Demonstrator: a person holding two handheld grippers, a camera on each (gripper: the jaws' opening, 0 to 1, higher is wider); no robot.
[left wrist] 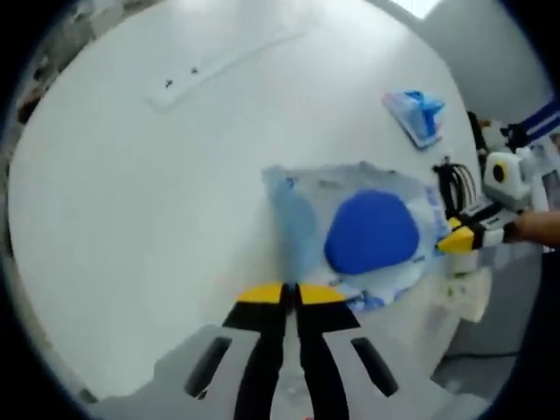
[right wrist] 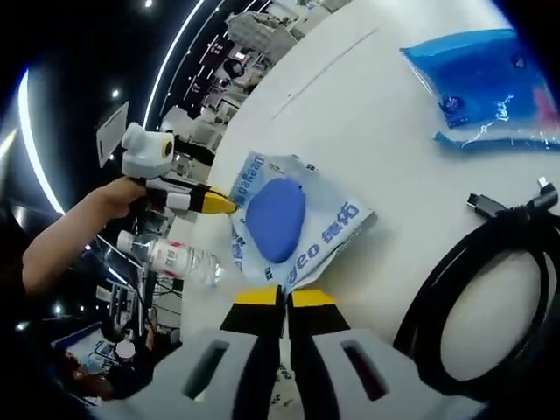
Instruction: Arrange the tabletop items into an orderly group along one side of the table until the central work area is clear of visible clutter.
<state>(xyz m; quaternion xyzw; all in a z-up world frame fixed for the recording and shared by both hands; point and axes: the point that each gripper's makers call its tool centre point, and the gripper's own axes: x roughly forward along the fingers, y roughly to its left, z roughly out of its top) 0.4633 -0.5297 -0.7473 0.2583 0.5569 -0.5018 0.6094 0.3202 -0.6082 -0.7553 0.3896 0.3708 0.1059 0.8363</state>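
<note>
Left gripper view: left tool [left wrist: 291,294] has its jaws pressed together on the near edge of the clear packet [left wrist: 354,234] with a blue pad, flat on the white table [left wrist: 131,192]. The right tool [left wrist: 457,241] grips its right edge. A blue pouch [left wrist: 418,114] lies far right.

Right gripper view: right tool [right wrist: 285,298], jaws together, pinches the packet's [right wrist: 293,223] near edge; the left tool [right wrist: 219,204] holds its left edge. A black cable [right wrist: 490,289] coils at right, the blue pouch [right wrist: 490,87] beyond it.

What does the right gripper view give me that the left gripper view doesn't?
Right gripper view alone: a coiled black cable on the white table, and a plastic bottle past the table edge. Left gripper view alone: a clear strip lying far across the table. Both: the blue-centred plastic packet, held at opposite edges by the left gripper and right gripper, and another blue packet.
</note>
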